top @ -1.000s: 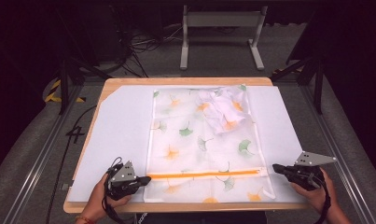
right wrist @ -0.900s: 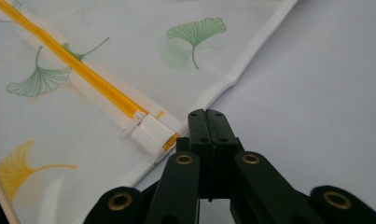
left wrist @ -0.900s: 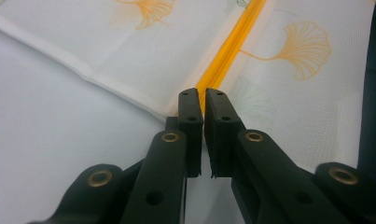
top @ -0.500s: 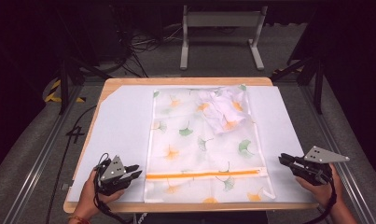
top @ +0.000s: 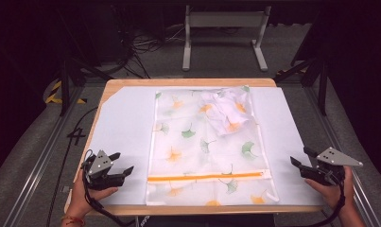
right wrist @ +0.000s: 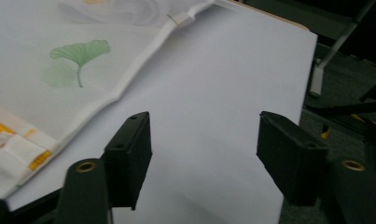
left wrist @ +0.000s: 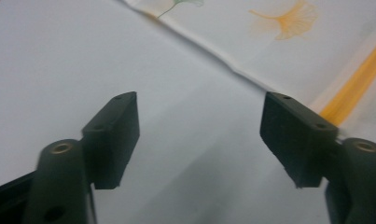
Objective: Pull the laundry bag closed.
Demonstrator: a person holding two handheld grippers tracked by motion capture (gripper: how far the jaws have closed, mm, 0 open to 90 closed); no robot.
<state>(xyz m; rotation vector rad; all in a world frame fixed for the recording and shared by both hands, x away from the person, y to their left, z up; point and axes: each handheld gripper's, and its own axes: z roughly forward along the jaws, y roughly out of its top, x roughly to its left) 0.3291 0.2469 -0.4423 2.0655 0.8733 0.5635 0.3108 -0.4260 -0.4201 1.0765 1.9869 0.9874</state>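
High view: I'm holding my left gripper [top: 123,163] and right gripper [top: 299,157] off either side of the leaf-print bag [top: 208,146], lying flat mid-table on the white sheet [top: 122,123]. Left gripper view: jaws have just been opening, standing wide, nothing between. Right gripper view: same, wide and empty, bag edge [right wrist: 129,79] alongside, apparently released so it stays flat.

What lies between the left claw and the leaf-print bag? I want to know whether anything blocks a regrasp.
Nothing but bare white sheet. The high view shows the left claw open and apart from the leaf-print bag; the left gripper view shows the same stretch.
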